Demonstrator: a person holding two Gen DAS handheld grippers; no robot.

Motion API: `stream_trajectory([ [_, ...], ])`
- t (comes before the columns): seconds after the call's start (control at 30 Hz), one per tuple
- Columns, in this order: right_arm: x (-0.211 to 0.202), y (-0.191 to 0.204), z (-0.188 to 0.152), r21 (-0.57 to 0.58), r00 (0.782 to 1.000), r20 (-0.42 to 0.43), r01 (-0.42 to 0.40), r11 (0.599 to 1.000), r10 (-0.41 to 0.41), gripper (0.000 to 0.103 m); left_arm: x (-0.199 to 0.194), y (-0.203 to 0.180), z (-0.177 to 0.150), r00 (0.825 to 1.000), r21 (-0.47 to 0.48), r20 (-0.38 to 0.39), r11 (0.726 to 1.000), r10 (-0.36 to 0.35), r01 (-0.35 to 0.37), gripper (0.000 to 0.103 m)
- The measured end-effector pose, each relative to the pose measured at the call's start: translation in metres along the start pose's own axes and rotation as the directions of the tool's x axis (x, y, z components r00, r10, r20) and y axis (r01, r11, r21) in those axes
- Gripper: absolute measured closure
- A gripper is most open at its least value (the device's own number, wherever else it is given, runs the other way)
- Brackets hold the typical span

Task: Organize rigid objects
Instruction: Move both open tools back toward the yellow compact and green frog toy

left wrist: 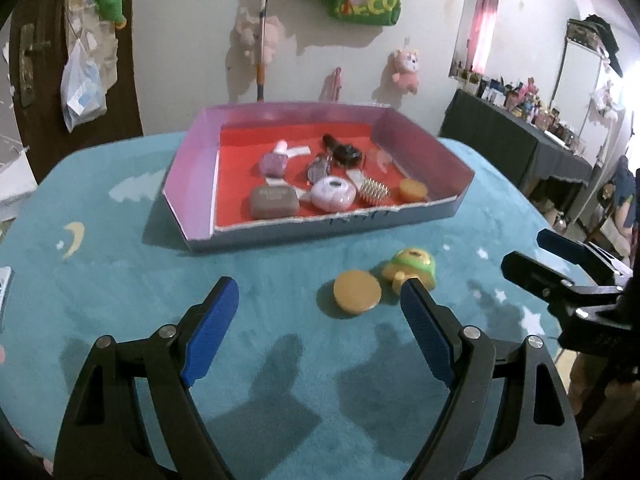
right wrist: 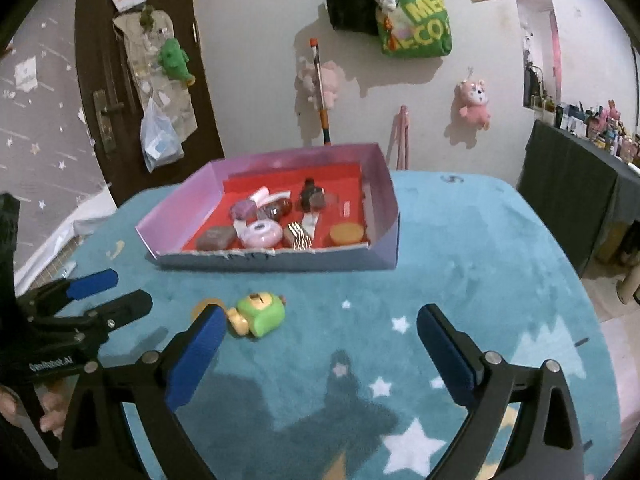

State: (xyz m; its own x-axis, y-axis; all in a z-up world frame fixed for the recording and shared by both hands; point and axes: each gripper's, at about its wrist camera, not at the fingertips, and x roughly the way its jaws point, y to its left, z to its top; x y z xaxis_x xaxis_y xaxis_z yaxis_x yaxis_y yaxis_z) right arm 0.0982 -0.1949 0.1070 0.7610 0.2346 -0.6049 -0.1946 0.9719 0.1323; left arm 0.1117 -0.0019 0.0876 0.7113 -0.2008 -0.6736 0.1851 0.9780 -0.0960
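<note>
A shallow purple box (left wrist: pixel 192 184) with a red floor sits at the back of the teal table; it also shows in the right wrist view (right wrist: pixel 384 184). It holds several small items, among them a brown case (left wrist: pixel 274 201), a round pink case (left wrist: pixel 333 194) and a yellow disc (left wrist: pixel 413 189). On the cloth in front lie a yellow disc (left wrist: pixel 357 291) and a green-and-yellow toy (left wrist: pixel 412 266) (right wrist: pixel 260 315). My left gripper (left wrist: pixel 320 300) is open and empty just before the disc. My right gripper (right wrist: pixel 320 328) is open and empty, the toy by its left fingertip.
The teal cloth (left wrist: pixel 120 280) with stars and a moon covers the round table. Each gripper shows in the other's view: the right one (left wrist: pixel 560 272) at the right edge, the left one (right wrist: pixel 92 300) at the left edge. A dark side table (right wrist: pixel 568 184) stands at the right.
</note>
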Motion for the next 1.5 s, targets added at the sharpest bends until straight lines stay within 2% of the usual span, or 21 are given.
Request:
stream_trajectory([
  [0.23, 0.020, -0.002, -0.009, -0.022, 0.999, -0.012, 0.039, 0.999, -0.040, 0.005, 0.025, 0.009, -0.007, 0.998, -0.023, -0.061, 1.000, 0.012, -0.013, 0.020],
  [0.43, 0.035, -0.006, -0.014, -0.024, 0.998, -0.047, 0.051, 0.998, -0.052, 0.005, 0.034, 0.009, -0.010, 0.997, -0.018, -0.082, 1.000, 0.007, -0.008, 0.020],
  [0.83, 0.042, -0.017, -0.017, 0.031, 0.995, -0.099, 0.031, 0.999, -0.027, 0.004, 0.048, 0.007, -0.013, 0.990, -0.015, -0.140, 1.000, -0.007, 0.005, 0.020],
  [1.07, 0.048, -0.014, -0.015, 0.015, 0.992, -0.126, 0.014, 1.000, -0.012, 0.004, 0.051, 0.005, -0.010, 0.985, -0.005, -0.168, 0.999, -0.035, 0.035, 0.020],
  [1.13, 0.050, -0.009, -0.014, -0.009, 0.990, -0.138, -0.002, 1.000, 0.001, 0.004, 0.052, 0.004, -0.008, 0.979, 0.004, -0.192, 0.998, -0.067, 0.069, 0.020],
  [1.3, 0.058, 0.006, -0.013, -0.086, 0.981, -0.188, -0.071, 0.994, 0.054, 0.004, 0.053, -0.003, -0.007, 0.979, 0.079, -0.202, 0.995, -0.041, 0.058, 0.021],
  [1.37, 0.060, 0.012, -0.013, -0.111, 0.976, -0.205, -0.093, 0.989, 0.069, 0.005, 0.056, -0.004, -0.006, 0.975, 0.093, -0.213, 0.993, -0.056, 0.077, 0.021],
  [1.5, 0.066, 0.018, -0.008, -0.138, 0.967, -0.235, -0.129, 0.982, 0.095, 0.010, 0.059, -0.006, -0.001, 0.971, 0.111, -0.229, 0.989, -0.072, 0.099, 0.028],
])
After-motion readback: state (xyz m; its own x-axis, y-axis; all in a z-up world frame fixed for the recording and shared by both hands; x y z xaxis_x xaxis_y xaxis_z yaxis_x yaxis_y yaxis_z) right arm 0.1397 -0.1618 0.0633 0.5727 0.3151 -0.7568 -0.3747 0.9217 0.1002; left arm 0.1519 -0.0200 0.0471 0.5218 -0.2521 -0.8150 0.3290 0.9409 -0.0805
